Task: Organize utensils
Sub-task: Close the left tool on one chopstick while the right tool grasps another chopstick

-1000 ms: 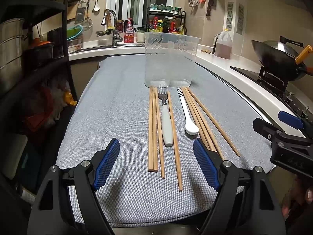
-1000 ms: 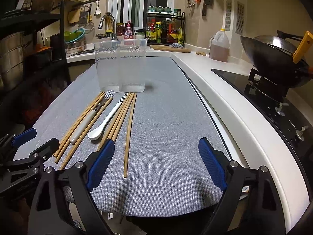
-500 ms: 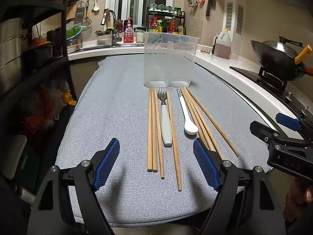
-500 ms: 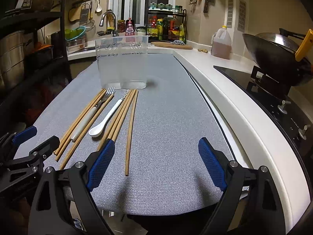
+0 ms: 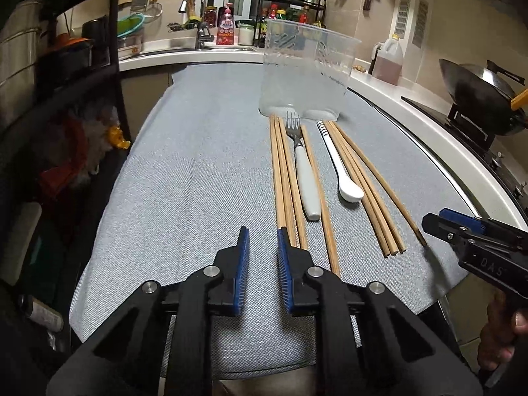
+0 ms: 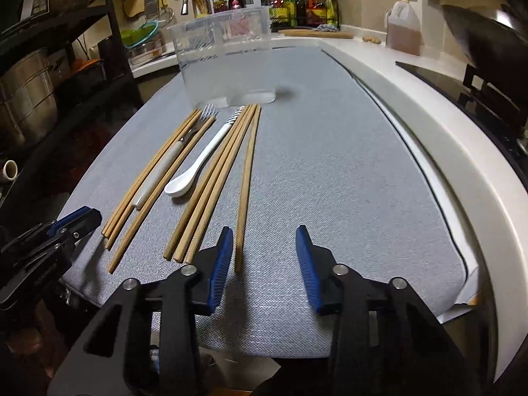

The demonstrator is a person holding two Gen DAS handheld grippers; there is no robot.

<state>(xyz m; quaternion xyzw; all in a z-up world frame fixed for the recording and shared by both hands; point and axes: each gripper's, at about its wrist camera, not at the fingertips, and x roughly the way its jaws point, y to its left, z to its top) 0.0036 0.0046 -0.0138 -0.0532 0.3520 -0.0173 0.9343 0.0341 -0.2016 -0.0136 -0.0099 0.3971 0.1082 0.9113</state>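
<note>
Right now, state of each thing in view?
left gripper: narrowed but open, empty, near the leftmost chopsticks' ends
right gripper: open, empty
container: upright, empty
fork: flat on mat, tines toward container
spoon: flat, bowl toward camera
chopsticks: flat, two loose groups
wok: on stove

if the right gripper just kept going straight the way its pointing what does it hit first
Probably nothing soon. The right gripper points along bare grey mat, with the lone chopstick just inside its left finger and the clear container left of its line. Depth is uncertain.
</note>
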